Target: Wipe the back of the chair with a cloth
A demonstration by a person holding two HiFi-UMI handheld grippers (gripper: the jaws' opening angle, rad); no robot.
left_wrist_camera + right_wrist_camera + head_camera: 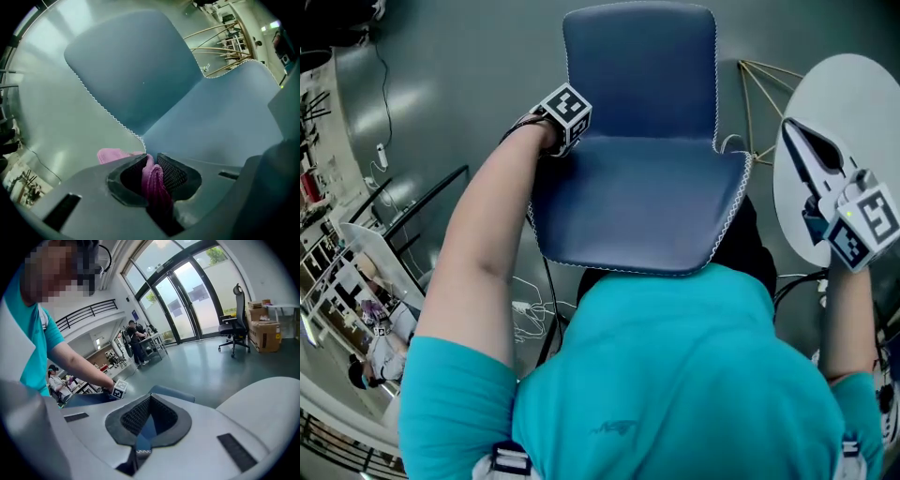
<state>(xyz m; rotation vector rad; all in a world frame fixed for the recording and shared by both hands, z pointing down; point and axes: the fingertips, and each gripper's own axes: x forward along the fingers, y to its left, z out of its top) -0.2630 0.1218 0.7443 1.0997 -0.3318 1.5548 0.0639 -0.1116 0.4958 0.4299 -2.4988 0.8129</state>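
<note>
A blue chair [642, 178] is seen from above, with a white round table [862, 94] to its right. The left gripper [152, 174] sits at the chair's left edge, where back meets seat. Its jaws are clamped on a pink cloth [112, 154] that lies against the stitched rim. The right gripper [150, 401] shows over the table's left edge, jaws together and empty.

White round table [853, 103] at right, gold wire frame [746, 103] beside it. White cables [525, 319] on grey floor [450, 84]. Black office chair [233, 329] near cardboard boxes [263, 333], glass doors [187, 301] behind.
</note>
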